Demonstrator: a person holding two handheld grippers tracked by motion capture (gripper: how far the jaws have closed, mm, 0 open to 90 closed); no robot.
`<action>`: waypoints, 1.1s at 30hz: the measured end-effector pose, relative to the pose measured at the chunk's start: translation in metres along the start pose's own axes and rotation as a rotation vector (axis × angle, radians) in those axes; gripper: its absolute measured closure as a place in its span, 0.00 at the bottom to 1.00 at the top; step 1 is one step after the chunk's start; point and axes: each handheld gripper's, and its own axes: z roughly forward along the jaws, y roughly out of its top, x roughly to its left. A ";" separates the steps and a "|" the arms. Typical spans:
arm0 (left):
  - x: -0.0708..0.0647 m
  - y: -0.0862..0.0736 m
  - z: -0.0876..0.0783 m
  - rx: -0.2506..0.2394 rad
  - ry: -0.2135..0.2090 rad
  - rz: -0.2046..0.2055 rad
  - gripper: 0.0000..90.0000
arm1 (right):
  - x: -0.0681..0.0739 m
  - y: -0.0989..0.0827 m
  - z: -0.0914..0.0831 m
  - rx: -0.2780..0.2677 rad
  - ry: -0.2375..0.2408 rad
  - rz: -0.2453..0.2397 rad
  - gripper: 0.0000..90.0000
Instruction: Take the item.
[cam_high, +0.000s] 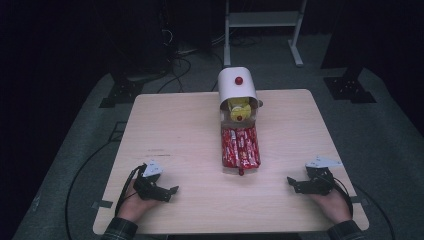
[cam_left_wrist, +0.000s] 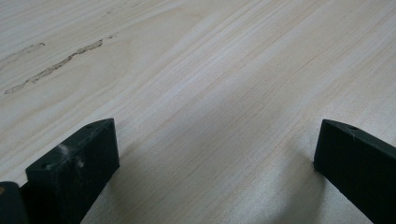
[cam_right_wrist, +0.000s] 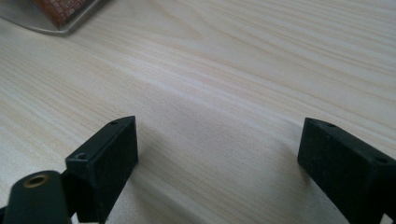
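A white mailbox-like container (cam_high: 237, 89) with a red knob stands at the table's far middle, its door (cam_high: 240, 146) folded down flat toward me. Red snack packets (cam_high: 241, 145) lie on that door, and a yellow item (cam_high: 239, 108) sits inside the opening. My left gripper (cam_high: 173, 191) rests on the table near the front left, jaws wide apart over bare wood, as the left gripper view (cam_left_wrist: 215, 140) confirms. My right gripper (cam_high: 291, 183) rests at the front right, open too, nothing between its jaws (cam_right_wrist: 219, 140). A corner of the door and packets (cam_right_wrist: 56, 11) shows in the right gripper view.
The light wooden table (cam_high: 180, 130) has scuff marks (cam_high: 157, 152) left of centre. A white metal frame (cam_high: 262, 30) and black stands with cables lie on the dark floor beyond the table's far edge.
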 end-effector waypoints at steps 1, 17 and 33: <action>0.000 0.000 0.000 0.000 -0.001 -0.002 0.00 | 0.000 0.000 0.000 0.000 0.000 0.000 0.12; 0.000 0.000 0.000 0.000 0.000 0.000 0.00 | 0.001 0.004 -0.003 0.018 0.014 0.007 0.13; 0.000 0.000 0.000 0.001 -0.001 -0.001 0.00 | 0.002 0.012 -0.011 0.002 0.024 0.016 0.13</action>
